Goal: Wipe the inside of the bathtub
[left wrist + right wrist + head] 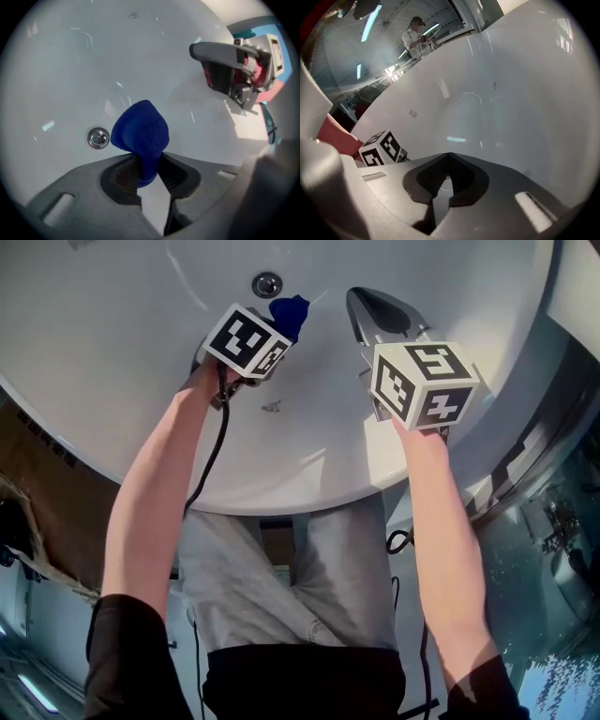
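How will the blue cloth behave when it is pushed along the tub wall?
Probably floppy: the cloth bunches into a soft fold beyond the jaws of the left gripper. Likely light, since a narrow pinch holds it. Its fuzzy surface should drag a little on the glossy tub, not slide freely.

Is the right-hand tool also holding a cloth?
No: the right gripper is shut on nothing; only the left gripper pinches the blue cloth.

Glossy white bathtub (70, 70) with chrome drain (98, 138); bunched blue cloth (140, 131) near the drain, pinched in the left gripper (149, 163)
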Tool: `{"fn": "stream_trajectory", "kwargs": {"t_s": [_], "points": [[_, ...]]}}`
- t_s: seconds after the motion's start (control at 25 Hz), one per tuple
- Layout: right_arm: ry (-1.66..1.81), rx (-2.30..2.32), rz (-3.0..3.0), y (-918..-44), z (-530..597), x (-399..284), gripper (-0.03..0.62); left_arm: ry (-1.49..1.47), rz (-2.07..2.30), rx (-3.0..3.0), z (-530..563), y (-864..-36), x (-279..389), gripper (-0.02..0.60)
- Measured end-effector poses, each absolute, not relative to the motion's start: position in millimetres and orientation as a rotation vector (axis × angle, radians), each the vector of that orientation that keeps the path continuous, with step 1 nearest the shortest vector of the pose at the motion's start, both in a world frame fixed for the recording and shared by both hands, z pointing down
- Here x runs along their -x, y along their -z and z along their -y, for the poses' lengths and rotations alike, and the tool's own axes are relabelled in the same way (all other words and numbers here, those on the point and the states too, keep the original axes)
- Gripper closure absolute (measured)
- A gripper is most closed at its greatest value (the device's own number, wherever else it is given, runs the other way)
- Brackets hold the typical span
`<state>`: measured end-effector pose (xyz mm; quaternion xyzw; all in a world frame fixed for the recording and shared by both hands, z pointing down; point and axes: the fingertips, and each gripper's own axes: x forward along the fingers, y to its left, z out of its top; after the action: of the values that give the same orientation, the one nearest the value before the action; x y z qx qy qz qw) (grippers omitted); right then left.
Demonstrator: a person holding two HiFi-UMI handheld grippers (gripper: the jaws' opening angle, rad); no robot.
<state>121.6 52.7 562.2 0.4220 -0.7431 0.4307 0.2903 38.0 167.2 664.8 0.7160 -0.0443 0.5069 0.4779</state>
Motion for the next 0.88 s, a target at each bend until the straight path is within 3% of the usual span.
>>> {"fn": "stream_trajectory", "kwargs": {"t_s": [0.56, 0.88], "points": [[-1.174, -1.135, 2.061, -558, -38, -115, 0.588, -1.501, 0.182, -1.707, -166, -741, -33, 0.476], [-1.193, -1.11, 2.056, -562, -37, -114, 0.588, -1.436, 0.137, -1.74, -175, -747, -59, 0.476]]}}
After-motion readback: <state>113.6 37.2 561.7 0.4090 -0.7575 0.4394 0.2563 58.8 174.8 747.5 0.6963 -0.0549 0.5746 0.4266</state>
